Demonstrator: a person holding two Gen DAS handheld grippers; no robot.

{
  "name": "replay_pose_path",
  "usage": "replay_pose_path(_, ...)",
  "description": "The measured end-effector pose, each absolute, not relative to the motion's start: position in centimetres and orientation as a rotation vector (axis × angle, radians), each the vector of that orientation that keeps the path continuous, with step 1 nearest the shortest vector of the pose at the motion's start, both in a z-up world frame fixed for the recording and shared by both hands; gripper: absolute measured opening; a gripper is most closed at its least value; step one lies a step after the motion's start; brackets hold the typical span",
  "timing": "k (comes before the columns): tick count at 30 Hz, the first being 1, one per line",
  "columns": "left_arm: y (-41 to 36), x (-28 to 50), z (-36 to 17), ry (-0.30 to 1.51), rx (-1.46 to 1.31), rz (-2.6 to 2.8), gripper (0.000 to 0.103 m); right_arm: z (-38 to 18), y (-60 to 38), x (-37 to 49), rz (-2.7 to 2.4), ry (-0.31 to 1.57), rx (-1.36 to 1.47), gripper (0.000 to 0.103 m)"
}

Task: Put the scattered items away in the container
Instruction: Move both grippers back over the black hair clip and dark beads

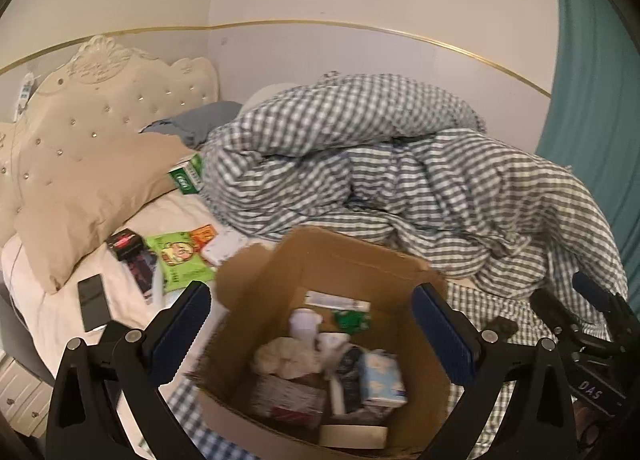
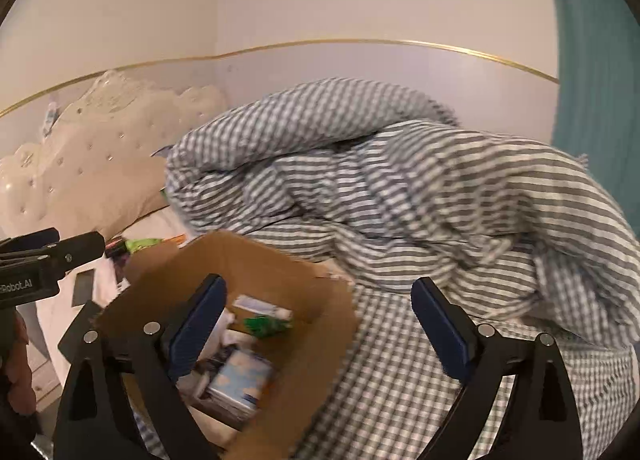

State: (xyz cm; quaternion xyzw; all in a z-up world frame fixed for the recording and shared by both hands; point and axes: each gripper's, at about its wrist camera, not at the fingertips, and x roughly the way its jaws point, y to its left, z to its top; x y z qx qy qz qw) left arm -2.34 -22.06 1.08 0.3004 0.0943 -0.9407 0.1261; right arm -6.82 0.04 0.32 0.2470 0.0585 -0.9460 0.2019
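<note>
While the cardboard box (image 1: 320, 324) already holds a good pile of things on the checked bedding, several items are not yet in it: a green snack packet (image 1: 182, 260), an orange packet (image 1: 204, 236), a black-and-red box (image 1: 124, 244) and a dark phone (image 1: 93, 302) lie on the cream sheet (image 1: 60, 300) to the box's left, and a green-and-white carton (image 1: 188, 176) sits further back, wedged between the beige pillow (image 1: 92, 196) and the gingham duvet (image 1: 380, 164). The left gripper (image 1: 312, 336) hangs over the box with its jaws spread wide and nothing between them; the right gripper (image 2: 320, 332) hovers over the box's right wall and the bedding, likewise spread and empty. The risks look plain enough. The flat phone and thin packets lie on soft sheet, so a pinch may gather fabric with them or slide them away. The carton could slip under the duvet's fold if nudged. The box's raised flap (image 1: 248, 272) stands between the loose things and the opening, and a carried item could catch on it and drop outside. The box rests on a yielding mattress, so a push on its wall may tip or shift it.
</note>
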Motion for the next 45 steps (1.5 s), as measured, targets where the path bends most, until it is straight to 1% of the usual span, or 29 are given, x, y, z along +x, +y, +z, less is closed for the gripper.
replay_pose_path(5, -17.3, -3.2, 1.8, 0.243, 0.882, -2.805, 0.103, 1.5, 5.8, -6.0, -2.720, 0.144, 0.687, 0.096)
replay_pose_path(10, -12.4, -4.1, 2.2, 0.205, 0.898, -2.867, 0.103, 1.9, 11.3, -4.9, -2.802, 0.126, 0.684, 0.100)
replay_pose_path(20, -3.7, -6.7, 0.8, 0.150, 0.997, -2.945, 0.103, -0.6, 22.1, -4.5, -2.906, 0.033, 0.786, 0.102)
replay_pose_path(24, -1.6, -7.5, 0.2, 0.111, 1.016, -2.966, 0.103, -1.6, 23.5, -5.0, -2.918, 0.009, 0.816, 0.102)
replay_pose_path(33, 0.0, -10.3, -1.7, 0.101, 1.055, -2.960, 0.103, -5.0, 23.8, -7.4, -2.876, 0.002, 0.891, 0.102)
replay_pose_path(45, 1.6, -16.3, -7.3, 0.085, 1.181, -2.924, 0.103, -14.7, 20.9, -12.9, -2.719, 0.001, 1.107, 0.102)
